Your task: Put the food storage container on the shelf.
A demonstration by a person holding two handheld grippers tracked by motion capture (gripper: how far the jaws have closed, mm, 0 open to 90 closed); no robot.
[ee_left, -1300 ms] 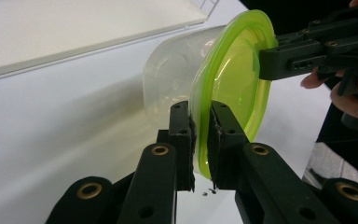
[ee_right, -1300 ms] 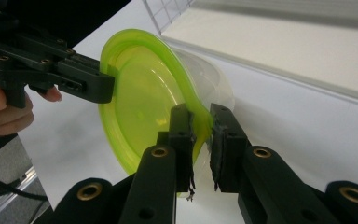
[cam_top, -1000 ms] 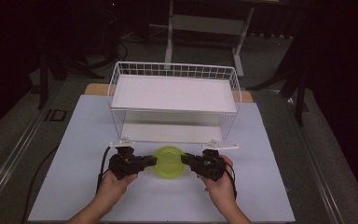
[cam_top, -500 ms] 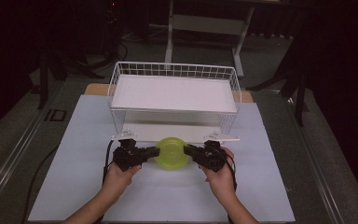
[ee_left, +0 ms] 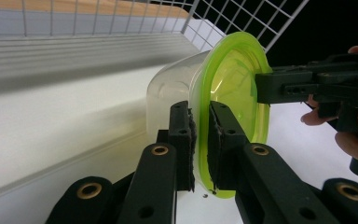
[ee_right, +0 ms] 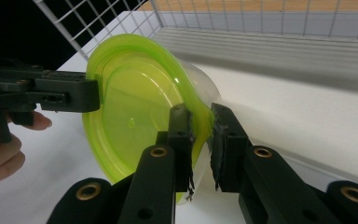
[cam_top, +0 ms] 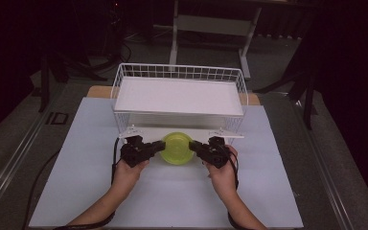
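Both hands have carried the lidded container (cam_top: 176,147) toward the far side, so it now sits at the mouth of the lower shelf of the white wire rack (cam_top: 179,72). The left gripper (cam_top: 157,146) pinches the green lid's rim from the left, the right gripper (cam_top: 195,146) from the right; 2 opposed grips likely keep it level for sliding in.

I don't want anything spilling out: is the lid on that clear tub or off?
On. The green lid covers the clear tub's mouth, and both grippers pinch its rim. Whether it is fully sealed, cannot tell.
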